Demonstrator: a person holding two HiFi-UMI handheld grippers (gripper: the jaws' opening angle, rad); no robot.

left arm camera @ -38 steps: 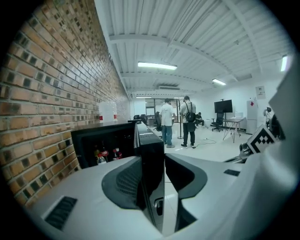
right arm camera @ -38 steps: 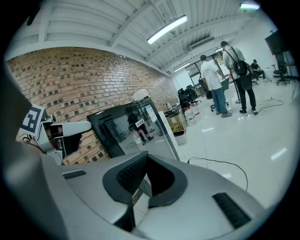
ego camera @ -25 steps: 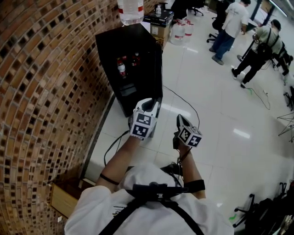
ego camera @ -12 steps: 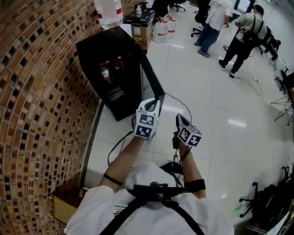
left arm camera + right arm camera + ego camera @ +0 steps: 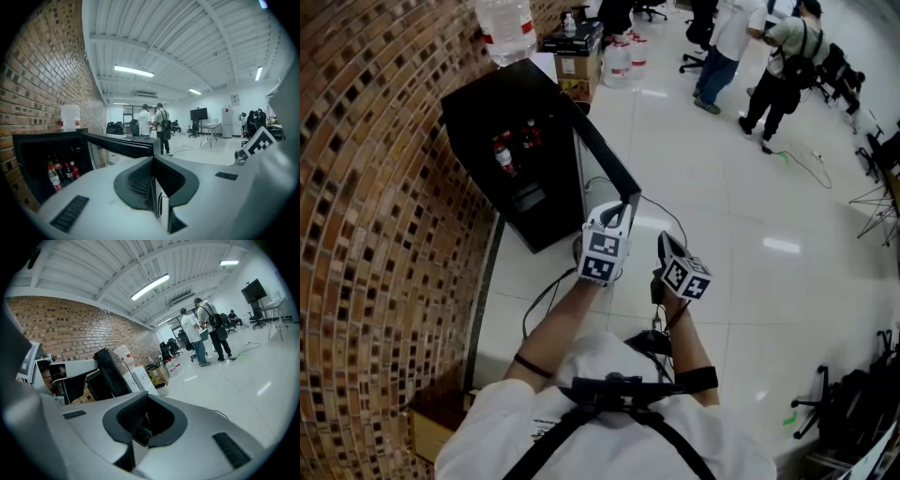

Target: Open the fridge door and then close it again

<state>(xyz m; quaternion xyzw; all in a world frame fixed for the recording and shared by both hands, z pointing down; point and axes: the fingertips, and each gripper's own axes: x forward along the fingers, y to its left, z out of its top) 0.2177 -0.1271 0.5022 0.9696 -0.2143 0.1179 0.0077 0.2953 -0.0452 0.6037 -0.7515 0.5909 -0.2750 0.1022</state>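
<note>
Overhead, the fridge [image 5: 483, 112] stands against the brick wall [image 5: 375, 187] with its door [image 5: 602, 150] swung wide, its top edge running from the hinge toward the person; its free end lies just ahead of the left gripper [image 5: 621, 214], the nearer one, with the right gripper [image 5: 666, 246] beside it; bottles [image 5: 508, 148] stand inside. Left gripper view: the jaws have just closed fully on nothing; the door end sits just beyond them, contact unclear. Right gripper view: jaws together, empty, the door off to its left; closing likely means pushing that end wallward.

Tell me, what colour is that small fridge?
The fridge is black, clearest in the head view.
</note>
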